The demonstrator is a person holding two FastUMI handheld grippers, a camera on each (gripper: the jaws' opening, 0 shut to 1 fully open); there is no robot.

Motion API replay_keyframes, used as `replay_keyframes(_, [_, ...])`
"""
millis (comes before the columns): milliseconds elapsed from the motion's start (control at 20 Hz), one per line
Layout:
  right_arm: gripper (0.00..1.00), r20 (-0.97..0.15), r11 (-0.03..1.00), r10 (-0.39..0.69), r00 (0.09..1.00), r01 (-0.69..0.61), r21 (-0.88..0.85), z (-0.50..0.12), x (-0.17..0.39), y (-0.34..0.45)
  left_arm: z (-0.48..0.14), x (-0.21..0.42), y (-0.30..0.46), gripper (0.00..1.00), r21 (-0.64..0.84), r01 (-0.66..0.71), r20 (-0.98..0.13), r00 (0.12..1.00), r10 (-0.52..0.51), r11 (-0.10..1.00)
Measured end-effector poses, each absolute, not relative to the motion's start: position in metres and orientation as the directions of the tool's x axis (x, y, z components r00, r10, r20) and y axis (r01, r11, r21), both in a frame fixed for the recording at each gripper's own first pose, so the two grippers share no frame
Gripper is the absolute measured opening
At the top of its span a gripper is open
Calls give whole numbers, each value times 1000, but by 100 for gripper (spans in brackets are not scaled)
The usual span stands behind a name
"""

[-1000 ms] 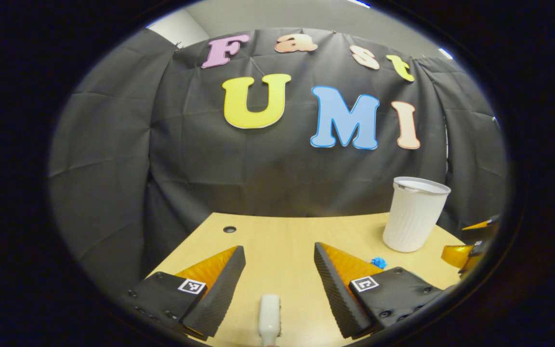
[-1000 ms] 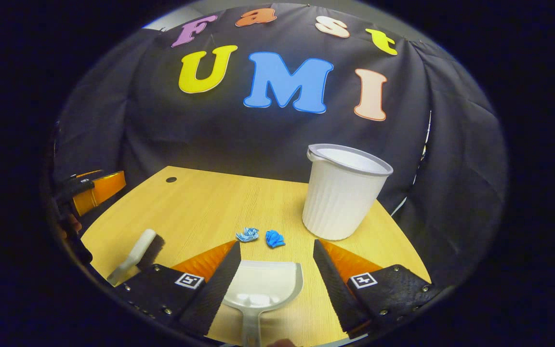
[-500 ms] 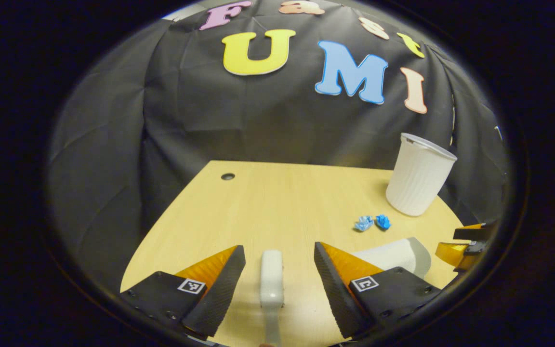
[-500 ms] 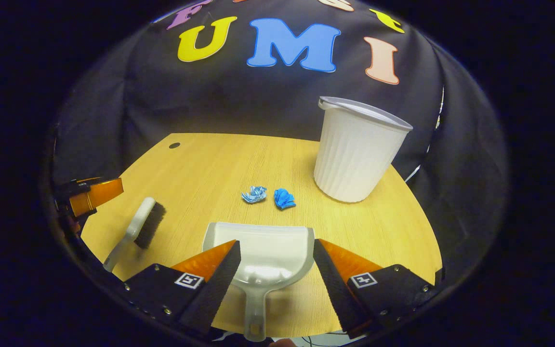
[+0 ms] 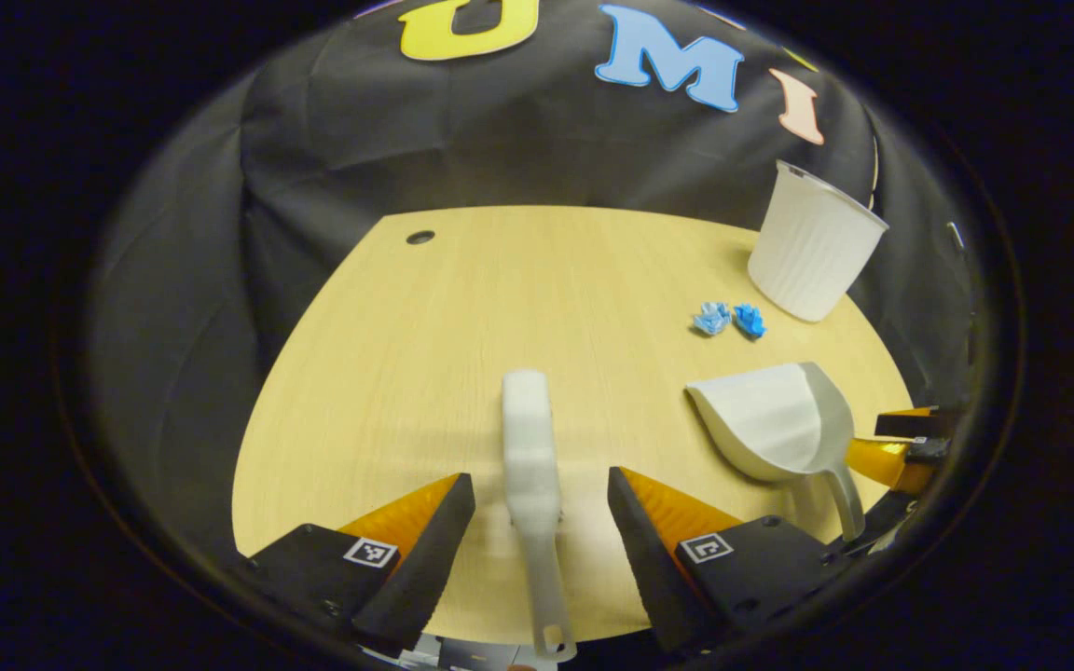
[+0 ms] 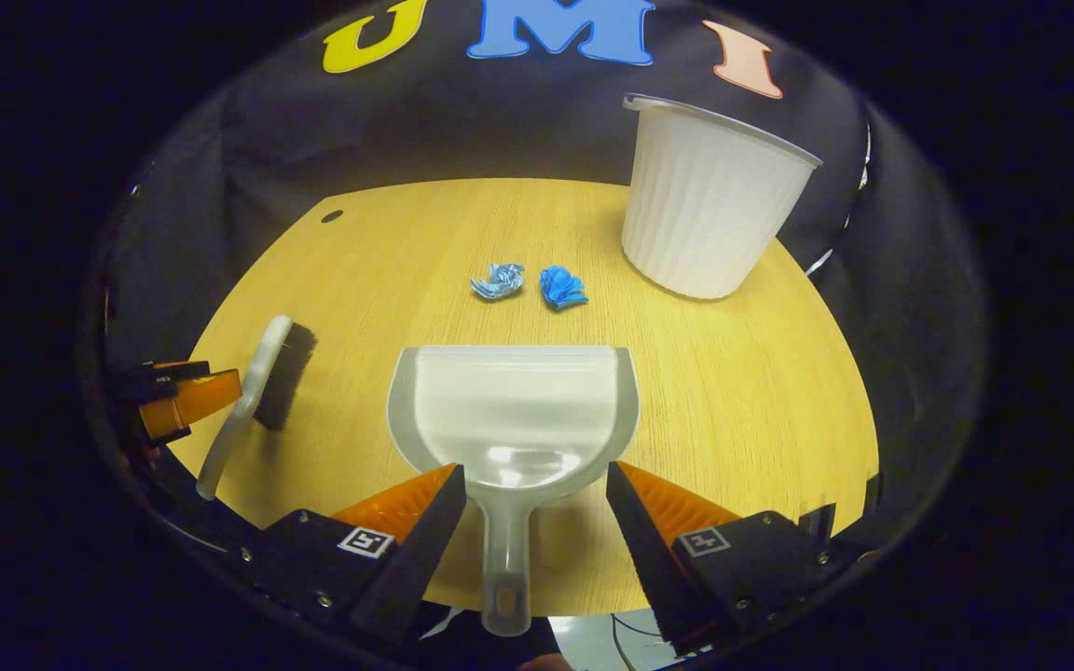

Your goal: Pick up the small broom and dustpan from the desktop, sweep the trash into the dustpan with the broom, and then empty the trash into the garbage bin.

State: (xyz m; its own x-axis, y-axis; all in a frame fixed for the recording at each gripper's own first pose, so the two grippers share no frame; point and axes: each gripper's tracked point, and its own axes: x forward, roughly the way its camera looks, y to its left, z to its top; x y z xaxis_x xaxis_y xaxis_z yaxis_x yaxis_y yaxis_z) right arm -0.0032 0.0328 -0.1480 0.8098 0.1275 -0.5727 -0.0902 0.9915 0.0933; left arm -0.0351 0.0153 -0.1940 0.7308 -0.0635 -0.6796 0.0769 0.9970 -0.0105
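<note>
From the left gripper view I look down along my left gripper [image 5: 542,503], its jaws spread wide with the small broom [image 5: 531,466] lying on the desktop [image 5: 500,298] between them; the handle runs back between the fingers, and neither finger touches it. This view gives me the broom's pale back but not its bristles; the right gripper view shows the dark bristles on the side of the broom [image 6: 262,387] facing the dustpan. In the right gripper view my right gripper [image 6: 532,517] is also wide open, straddling the dustpan [image 6: 514,419] handle without pressing on it, the pan's open mouth facing two crumpled blue paper scraps [image 6: 528,282] that lie side by side just in front of the garbage bin [image 6: 709,200]. The left gripper view shows the dustpan [image 5: 775,424] from the side, its scoop tilted, with part of the right gripper near its handle at the right edge. The bin stands upright near the desktop's far right edge.
</note>
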Motion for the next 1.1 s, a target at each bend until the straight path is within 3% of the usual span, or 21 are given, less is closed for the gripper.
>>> replay_keyframes(450, [96,-694,981,182,697,-81,176,-182,-8,45,-232,-53,17,94,15,102,-783,620,-52,995])
replay_keyframes(950, [96,-744,979,202,637,-110,172,-206,2,56,-243,-50,12,94,5,87,-802,596,-48,996])
replay_keyframes(1000, [93,-751,981,194,631,-107,164,-209,5,56,-245,-48,10,83,8,89,-804,593,-47,996])
replay_keyframes(1050, [90,-758,983,184,626,-105,151,-212,5,56,-246,-48,10,82,14,90,-805,591,-42,996])
replay_keyframes(1100, [82,-764,984,178,621,-104,145,-214,6,55,-247,-46,10,75,22,88,-807,590,-34,996])
